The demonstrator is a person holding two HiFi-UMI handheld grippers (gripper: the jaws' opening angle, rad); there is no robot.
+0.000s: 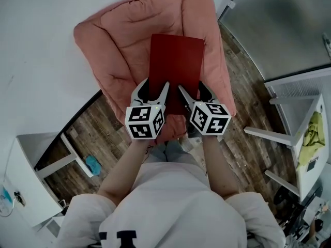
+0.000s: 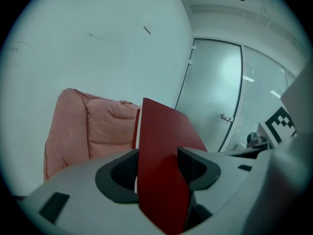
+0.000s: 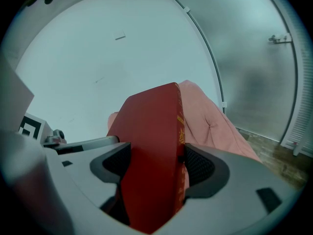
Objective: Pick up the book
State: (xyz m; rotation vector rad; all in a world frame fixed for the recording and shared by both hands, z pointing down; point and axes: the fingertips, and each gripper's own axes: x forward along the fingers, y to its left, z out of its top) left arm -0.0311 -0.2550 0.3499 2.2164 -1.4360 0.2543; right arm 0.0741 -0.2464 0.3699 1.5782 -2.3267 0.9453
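Left gripper (image 1: 154,91) clamped tight on the red book (image 1: 176,61), right gripper (image 1: 194,93) pinching it just alongside; pink cushion (image 1: 124,30) sits out beyond both sets of jaws.

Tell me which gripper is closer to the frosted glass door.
Right. The right gripper holds the near edge of the book on the side toward the door; the left gripper holds the same edge, farther from it.
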